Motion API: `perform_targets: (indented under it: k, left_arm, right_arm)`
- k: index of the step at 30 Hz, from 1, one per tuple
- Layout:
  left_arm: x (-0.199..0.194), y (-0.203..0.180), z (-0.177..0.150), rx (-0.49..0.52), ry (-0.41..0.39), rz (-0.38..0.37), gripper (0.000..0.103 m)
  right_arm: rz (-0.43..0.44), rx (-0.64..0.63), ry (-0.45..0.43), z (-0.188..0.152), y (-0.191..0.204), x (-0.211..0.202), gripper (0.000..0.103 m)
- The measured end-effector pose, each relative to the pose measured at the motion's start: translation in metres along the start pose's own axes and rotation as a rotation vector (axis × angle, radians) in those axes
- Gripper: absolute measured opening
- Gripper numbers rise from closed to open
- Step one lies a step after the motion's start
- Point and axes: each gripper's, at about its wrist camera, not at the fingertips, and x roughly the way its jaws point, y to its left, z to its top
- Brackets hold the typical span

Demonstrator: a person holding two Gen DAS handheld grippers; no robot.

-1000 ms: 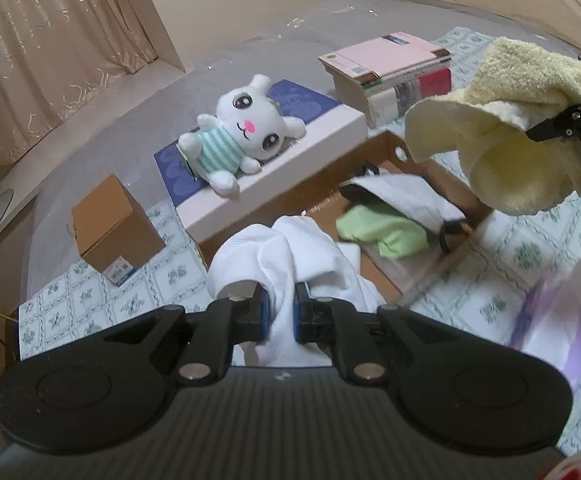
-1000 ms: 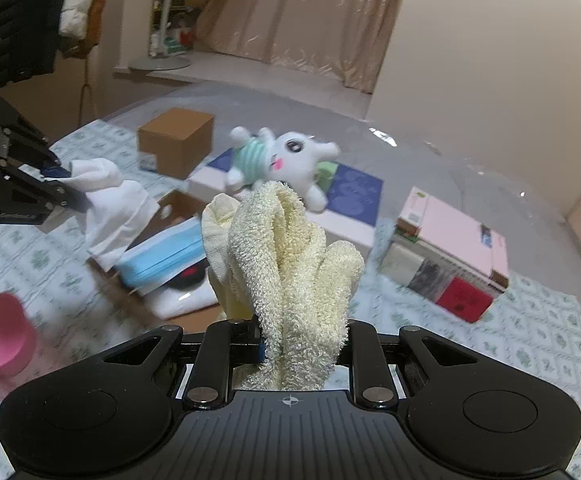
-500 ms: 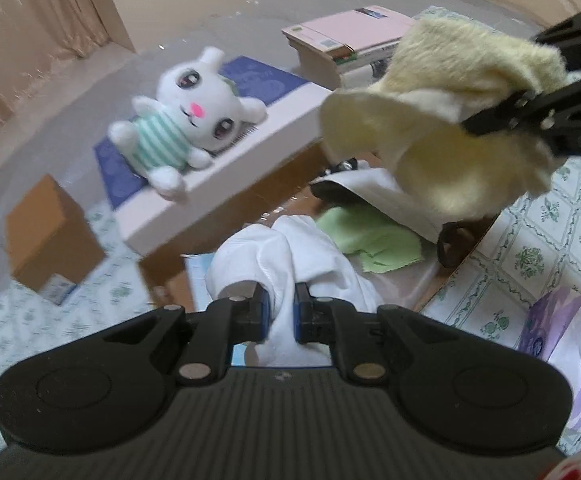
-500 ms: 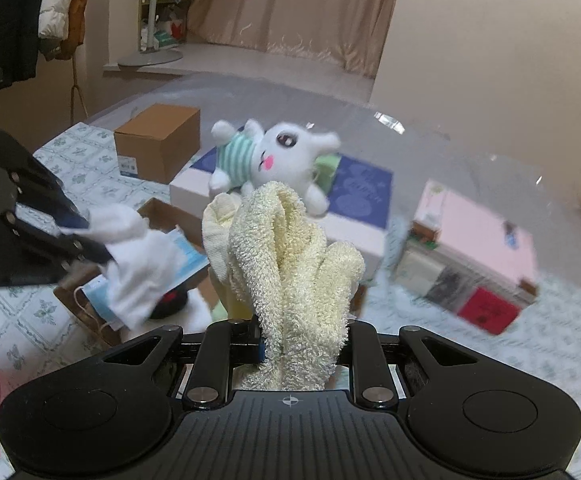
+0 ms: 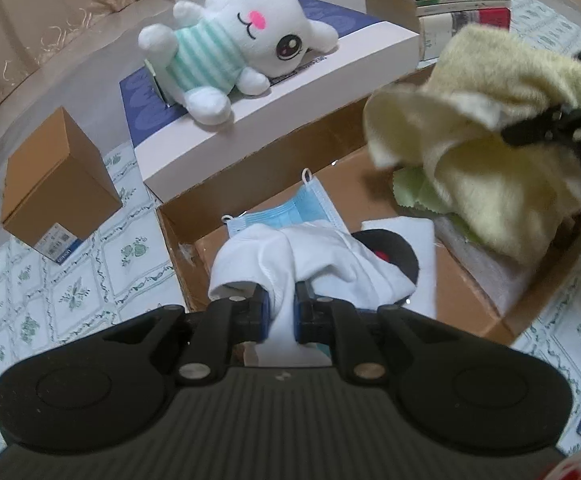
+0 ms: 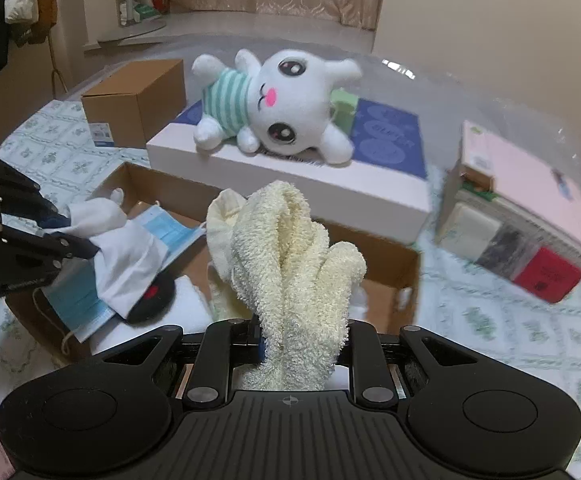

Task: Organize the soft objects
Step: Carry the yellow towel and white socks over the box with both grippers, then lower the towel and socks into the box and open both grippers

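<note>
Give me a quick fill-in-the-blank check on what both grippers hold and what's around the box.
1. The left gripper is shut on a ____ cloth.
2. The right gripper grips a pale ____ towel.
3. The plush rabbit lies on the ____ box.
4. A blue ____ lies in the open cardboard box.

Missing: white; yellow; white; face mask

Both cloths lowered, seemingly into cardboard box [image 5: 390, 128].
</note>
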Motion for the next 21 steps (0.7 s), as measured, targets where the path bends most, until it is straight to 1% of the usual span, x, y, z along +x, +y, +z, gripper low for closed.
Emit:
perform_targets:
  k: [3, 5, 7, 9, 11, 14, 15, 16, 18, 19, 20, 21]
  left_arm:
    - [0.007, -0.001, -0.002, 0.005, -0.005, -0.007, 0.010]
    - [0.012, -0.002, -0.002, 0.013, -0.005, -0.011, 0.010]
    - [0.015, -0.003, -0.003, 0.020, -0.001, -0.015, 0.011]
    - [0.018, -0.003, -0.005, 0.015, 0.002, -0.034, 0.011]
    - [0.019, -0.004, -0.006, 0.005, 0.001, -0.048, 0.014]
    - [0.019, -0.005, -0.009, 0.012, -0.001, -0.063, 0.016]
    - [0.017, -0.006, -0.010, 0.014, -0.004, -0.063, 0.016]
    - [0.015, -0.007, -0.010, 0.014, -0.007, -0.061, 0.019]
    - [0.009, -0.007, -0.012, 0.005, -0.014, -0.066, 0.023]
    - [0.006, -0.006, -0.012, -0.003, -0.020, -0.072, 0.025]
    - [0.002, -0.006, -0.013, -0.009, -0.024, -0.078, 0.026]
    - [-0.003, -0.006, -0.014, -0.011, -0.027, -0.084, 0.029]
  right_arm:
    - [0.115, 0.061, 0.036, 0.002, 0.005, 0.015, 0.021]
    - [0.156, 0.090, 0.063, 0.001, 0.008, 0.026, 0.021]
    - [0.157, 0.098, 0.088, -0.002, 0.011, 0.039, 0.021]
    - [0.140, 0.091, 0.118, -0.007, 0.013, 0.052, 0.021]
    - [0.136, 0.089, 0.141, -0.014, 0.012, 0.062, 0.021]
    - [0.158, 0.101, 0.126, -0.018, 0.008, 0.061, 0.022]
    - [0.172, 0.101, 0.122, -0.018, 0.007, 0.058, 0.025]
    - [0.182, 0.098, 0.117, -0.019, 0.005, 0.055, 0.028]
    - [0.188, 0.084, 0.099, -0.019, 0.006, 0.048, 0.043]
    - [0.185, 0.080, 0.087, -0.020, 0.006, 0.042, 0.047]
    - [0.181, 0.078, 0.076, -0.021, 0.005, 0.036, 0.054]
    - [0.177, 0.079, 0.068, -0.021, 0.005, 0.031, 0.059]
